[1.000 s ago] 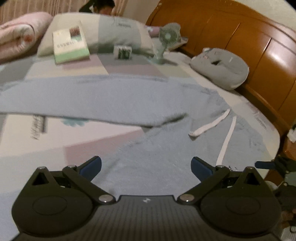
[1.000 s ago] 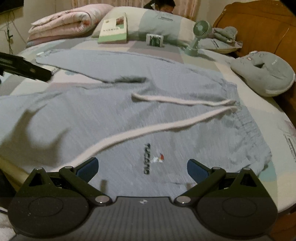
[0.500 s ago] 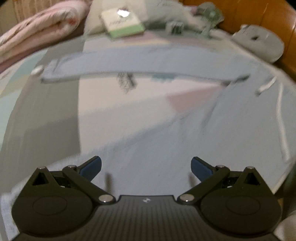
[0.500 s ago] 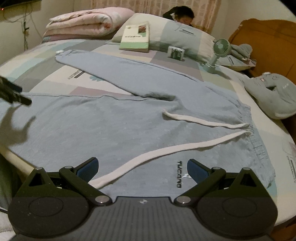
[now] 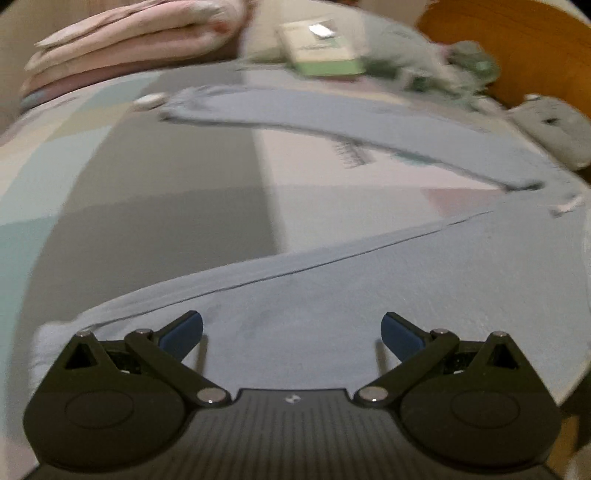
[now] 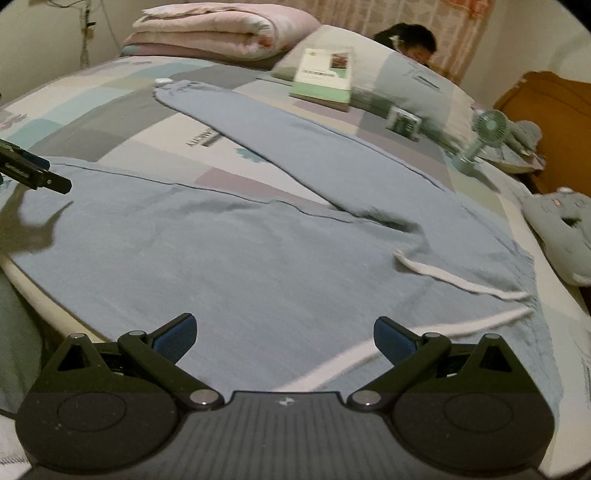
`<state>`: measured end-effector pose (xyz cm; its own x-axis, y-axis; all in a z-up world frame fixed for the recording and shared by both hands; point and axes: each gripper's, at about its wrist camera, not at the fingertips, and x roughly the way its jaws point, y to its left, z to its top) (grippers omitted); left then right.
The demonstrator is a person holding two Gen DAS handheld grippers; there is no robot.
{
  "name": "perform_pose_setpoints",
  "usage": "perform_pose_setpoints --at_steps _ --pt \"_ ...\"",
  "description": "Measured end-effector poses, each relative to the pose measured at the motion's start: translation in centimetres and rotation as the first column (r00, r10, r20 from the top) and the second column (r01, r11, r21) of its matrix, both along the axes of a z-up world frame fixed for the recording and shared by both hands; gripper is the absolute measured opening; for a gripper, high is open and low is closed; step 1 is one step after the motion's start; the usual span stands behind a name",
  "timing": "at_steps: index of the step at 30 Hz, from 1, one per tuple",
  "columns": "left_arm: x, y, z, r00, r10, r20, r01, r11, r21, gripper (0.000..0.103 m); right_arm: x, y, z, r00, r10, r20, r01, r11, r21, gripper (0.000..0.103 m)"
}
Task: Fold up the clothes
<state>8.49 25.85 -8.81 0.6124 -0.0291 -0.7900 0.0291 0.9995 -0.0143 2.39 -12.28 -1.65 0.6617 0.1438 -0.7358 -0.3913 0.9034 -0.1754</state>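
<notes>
A home bedroom: a bed [image 6: 110,110] with a patchwork sheet, a wooden headboard [image 6: 546,107], a pillow [image 6: 406,81], a folded pink quilt [image 6: 221,33], curtains [image 6: 461,22] behind, and a book [image 6: 325,74] and small fan [image 6: 484,136] lying about.

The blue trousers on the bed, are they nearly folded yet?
Not yet. Done: the light blue drawstring trousers lie spread flat on the patchwork bedsheet, legs apart in a V. In hand: nothing; the left gripper and the right gripper are both open over the near leg, fingers wide. Left: every fold, as no part is doubled over.
</notes>
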Motion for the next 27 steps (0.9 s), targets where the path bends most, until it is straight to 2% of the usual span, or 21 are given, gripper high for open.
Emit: perform_pose_setpoints --at_steps 3,8,12,15,17,18,22,27 --pt "-0.5 1.7 -0.2 0.999 0.052 0.002 -0.052 0.998 0.031 0.102 0.7 1.7 -0.5 0.997 0.071 -0.008 -0.071 0.997 0.005 0.103" --pt "-1.2 2.4 -0.4 0.998 0.051 0.022 -0.051 0.999 0.018 0.102 3.1 4.3 -1.6 0.982 0.185 -0.02 -0.184 0.982 0.045 0.103" --pt "-1.7 2.8 -0.5 0.998 0.05 0.038 -0.05 0.999 0.008 0.102 6.1 6.4 -3.2 0.974 0.227 -0.008 -0.226 0.971 0.073 0.103" --pt "-2.1 3.2 -0.6 0.998 0.049 0.051 -0.049 0.999 0.0 0.102 7.4 6.6 -5.2 0.979 0.202 -0.026 -0.2 0.978 0.062 0.103" --pt "-2.4 3.4 -0.6 0.997 0.048 0.059 -0.048 0.999 -0.005 0.102 7.5 5.5 -6.5 0.986 0.16 -0.055 -0.153 0.982 0.114 0.103" --pt "-2.5 3.5 -0.7 0.997 0.046 0.064 -0.045 0.999 -0.008 0.102 7.2 4.6 -6.6 0.988 0.141 -0.06 -0.131 0.98 0.147 0.103" --pt "-2.7 3.5 -0.8 0.996 0.041 0.078 -0.04 0.999 -0.011 0.102 5.1 2.0 -6.8 0.992 0.105 -0.074 -0.092 0.983 0.159 0.103" --pt "-2.7 3.4 -0.4 0.996 0.054 0.072 -0.054 0.999 -0.009 0.102 4.2 1.6 -5.8 0.99 0.093 -0.106 -0.08 0.989 0.121 0.103"
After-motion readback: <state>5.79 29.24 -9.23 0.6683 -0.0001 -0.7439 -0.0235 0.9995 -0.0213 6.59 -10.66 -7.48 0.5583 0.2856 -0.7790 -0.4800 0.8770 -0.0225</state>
